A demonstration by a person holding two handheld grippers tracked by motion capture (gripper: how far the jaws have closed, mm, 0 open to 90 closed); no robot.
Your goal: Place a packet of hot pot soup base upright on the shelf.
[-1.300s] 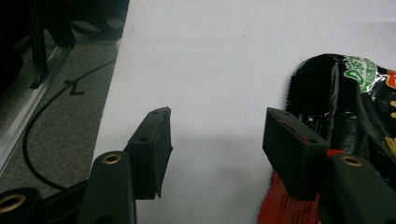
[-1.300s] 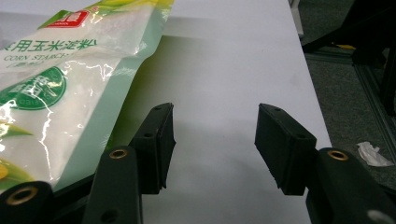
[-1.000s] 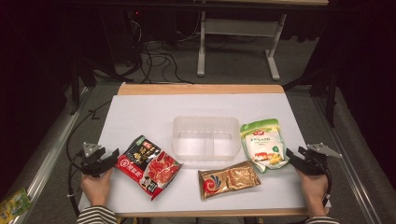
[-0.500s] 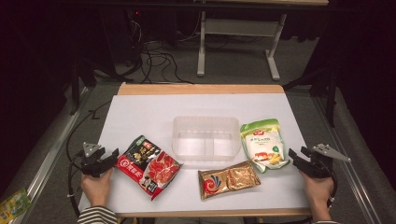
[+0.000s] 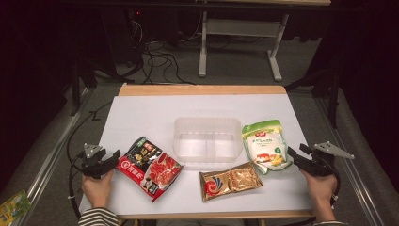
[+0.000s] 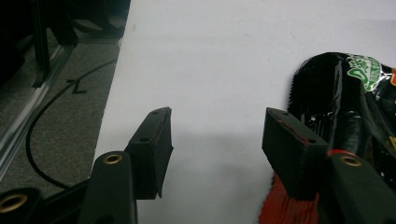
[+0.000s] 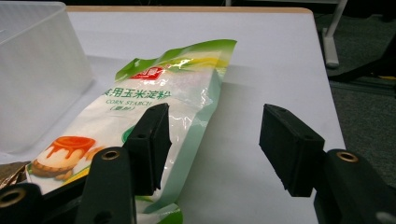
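clear plastic tub [image 5: 207, 139] between three packets

Far half of white table top [image 5: 202, 108] bare, free passage. Clear plastic two-compartment container [image 5: 208, 139] blocks centre. Red-black snack packet [image 5: 149, 167] near left, green-white corn starch pouch [image 5: 264, 146] right, gold foil sachet [image 5: 230, 181] near centre.
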